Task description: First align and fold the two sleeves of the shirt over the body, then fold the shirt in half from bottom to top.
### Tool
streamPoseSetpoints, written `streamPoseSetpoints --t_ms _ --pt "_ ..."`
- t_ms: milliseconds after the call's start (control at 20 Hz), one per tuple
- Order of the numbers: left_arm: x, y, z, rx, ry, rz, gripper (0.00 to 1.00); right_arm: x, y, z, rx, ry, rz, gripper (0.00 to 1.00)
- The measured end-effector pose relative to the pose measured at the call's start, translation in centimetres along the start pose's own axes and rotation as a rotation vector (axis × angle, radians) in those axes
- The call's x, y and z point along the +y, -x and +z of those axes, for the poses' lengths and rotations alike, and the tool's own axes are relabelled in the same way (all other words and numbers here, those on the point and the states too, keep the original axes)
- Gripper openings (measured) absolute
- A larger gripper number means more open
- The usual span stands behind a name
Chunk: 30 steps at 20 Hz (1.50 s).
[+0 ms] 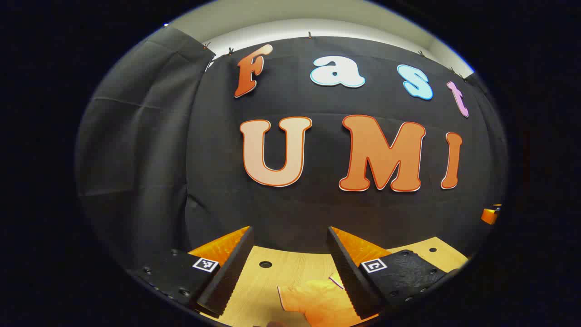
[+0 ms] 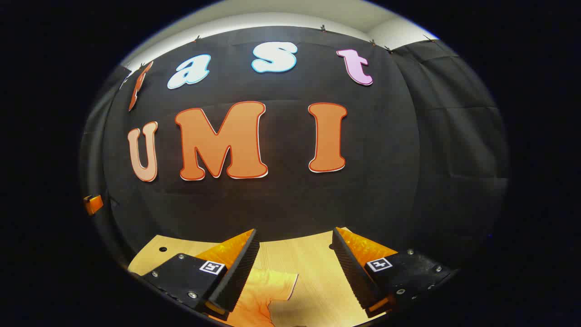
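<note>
An orange shirt lies flat on the light wooden table. In the left gripper view one of its sleeves (image 1: pixel 317 299) shows low down, between and below the fingers of my left gripper (image 1: pixel 290 268), which is open and held above the table with nothing between its fingers. In the right gripper view the other sleeve (image 2: pixel 268 290) spreads out under the left finger of my right gripper (image 2: pixel 295 268), also open, holding nothing and above the cloth. Most of the shirt's body is hidden below both views.
The wooden table (image 1: pixel 272 272) has small round holes (image 1: pixel 265 264) near its far edge and ends at the black cloth wall (image 2: pixel 290 200). A small orange part of the other gripper shows at the edge (image 1: pixel 490 214) of each view (image 2: pixel 93 204).
</note>
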<state>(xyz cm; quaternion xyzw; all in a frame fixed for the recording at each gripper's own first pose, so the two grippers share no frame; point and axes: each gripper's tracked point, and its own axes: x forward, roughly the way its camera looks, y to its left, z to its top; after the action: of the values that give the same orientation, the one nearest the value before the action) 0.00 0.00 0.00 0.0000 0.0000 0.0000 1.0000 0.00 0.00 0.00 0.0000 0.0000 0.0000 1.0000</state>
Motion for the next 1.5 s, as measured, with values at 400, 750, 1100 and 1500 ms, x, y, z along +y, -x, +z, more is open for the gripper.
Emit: streamPoseSetpoints --t_ms 400,750,1100,1500 --pt "0.5 0.6 -0.6 0.012 -0.011 -0.007 0.98 1.1 0.4 -0.8 0.036 0.014 0.02 0.98" --pt "-0.5 0.8 -2.0 0.056 0.001 -0.032 0.98 1.6 0.5 -2.2 0.079 0.068 0.053 0.98" --pt "-0.8 1.3 -1.7 0.051 -0.022 -0.026 0.98 1.3 -0.1 -3.2 0.146 0.071 0.039 0.98" --pt "-1.2 1.2 -2.1 0.058 -0.011 -0.055 0.98 3.0 -2.7 -7.0 0.34 0.031 0.092 0.98"
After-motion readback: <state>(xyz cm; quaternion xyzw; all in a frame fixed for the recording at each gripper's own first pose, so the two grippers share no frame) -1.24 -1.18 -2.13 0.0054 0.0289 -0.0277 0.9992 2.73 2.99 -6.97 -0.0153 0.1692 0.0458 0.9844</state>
